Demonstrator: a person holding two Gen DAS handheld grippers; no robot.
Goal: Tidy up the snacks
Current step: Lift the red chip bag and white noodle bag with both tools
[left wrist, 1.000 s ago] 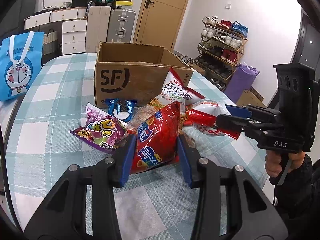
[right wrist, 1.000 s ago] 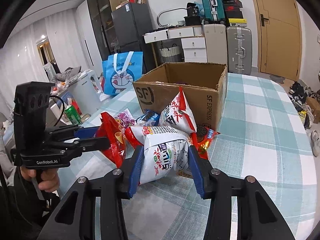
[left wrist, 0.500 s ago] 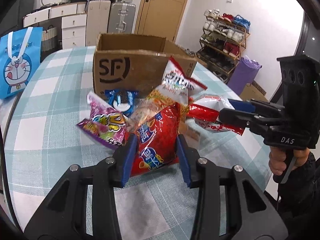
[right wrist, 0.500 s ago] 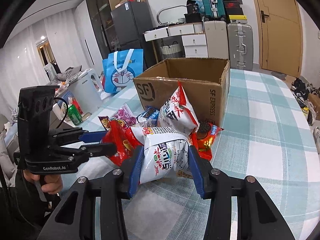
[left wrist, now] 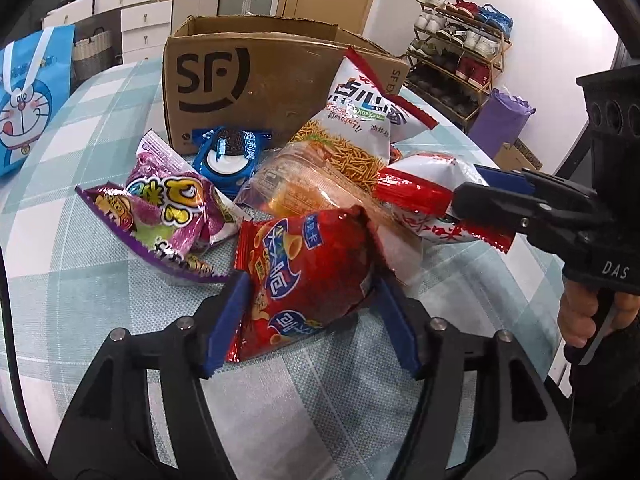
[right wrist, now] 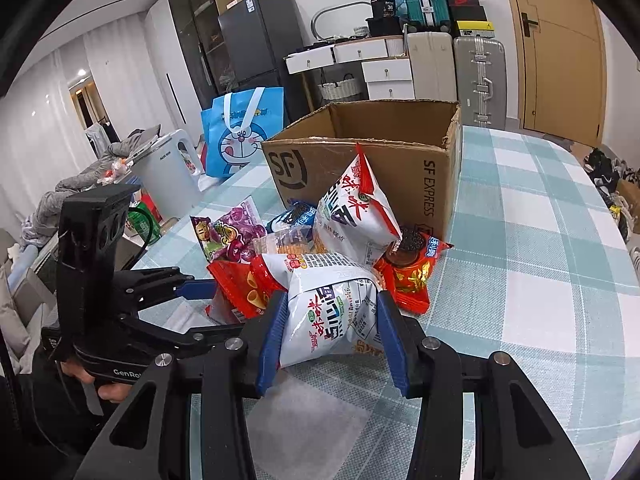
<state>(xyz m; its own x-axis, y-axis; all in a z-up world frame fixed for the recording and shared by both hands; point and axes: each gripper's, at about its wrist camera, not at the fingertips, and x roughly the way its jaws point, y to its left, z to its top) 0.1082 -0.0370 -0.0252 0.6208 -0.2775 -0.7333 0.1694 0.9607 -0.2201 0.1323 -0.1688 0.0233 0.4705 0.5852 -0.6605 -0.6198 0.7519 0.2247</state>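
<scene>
At the bottom centre of the left wrist view, the left gripper (left wrist: 310, 318) is opening its jaws around the red snack bag (left wrist: 308, 276), which lies on the tabletop (left wrist: 100, 300) between them. In the right wrist view, the right gripper (right wrist: 328, 338) is clamped on the white snack bag (right wrist: 332, 308). Beyond both, toward upper centre, stands the open cardboard box (right wrist: 360, 160), nearer the right gripper's bag.
</scene>
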